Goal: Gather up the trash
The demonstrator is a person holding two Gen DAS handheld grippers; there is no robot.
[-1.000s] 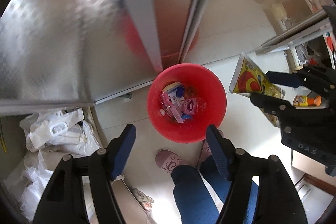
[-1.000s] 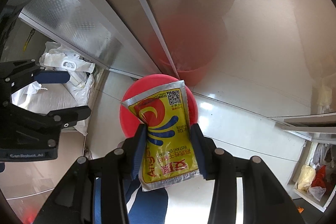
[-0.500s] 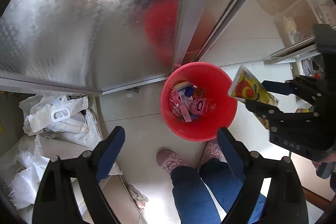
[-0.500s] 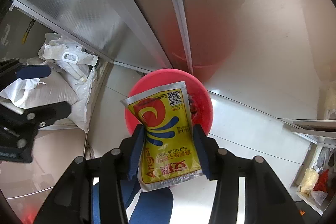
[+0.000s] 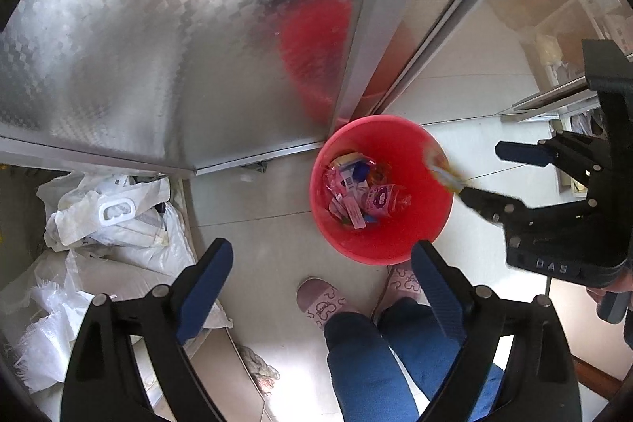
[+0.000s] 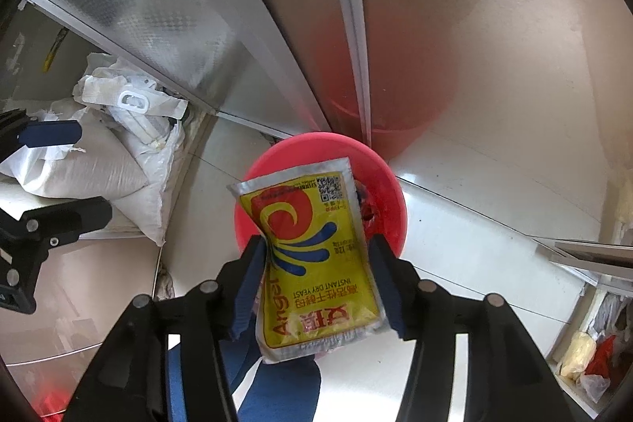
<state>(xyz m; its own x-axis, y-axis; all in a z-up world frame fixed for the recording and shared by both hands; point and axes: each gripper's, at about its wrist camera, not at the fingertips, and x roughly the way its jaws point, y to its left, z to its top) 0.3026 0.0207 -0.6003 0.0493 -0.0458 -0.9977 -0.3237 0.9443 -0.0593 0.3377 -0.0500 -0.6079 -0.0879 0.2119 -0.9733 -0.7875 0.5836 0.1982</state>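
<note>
A red bucket (image 5: 415, 232) stands on the tiled floor against a steel cabinet, with several wrappers and a pink bottle (image 5: 381, 198) inside. It also shows in the right wrist view (image 6: 389, 184). My right gripper (image 6: 316, 271) is shut on a yellow yeast packet (image 6: 316, 263), held above the bucket. In the left wrist view that gripper (image 5: 494, 176) hangs over the bucket's right rim with the packet (image 5: 441, 171) seen edge-on and blurred. My left gripper (image 5: 320, 275) is open and empty above the floor, near side of the bucket.
Steel cabinet doors (image 5: 158, 46) rise behind the bucket. White sacks and plastic bags (image 5: 114, 216) lie at the left. The person's slippers (image 5: 320, 303) and blue trouser legs (image 5: 368, 362) are just in front of the bucket. Shelves (image 6: 585, 354) with bags at right.
The right gripper has carried the packet left, from beside the bucket to over its right rim. The left gripper has drifted left and back, so the bucket sits further right in its view.
</note>
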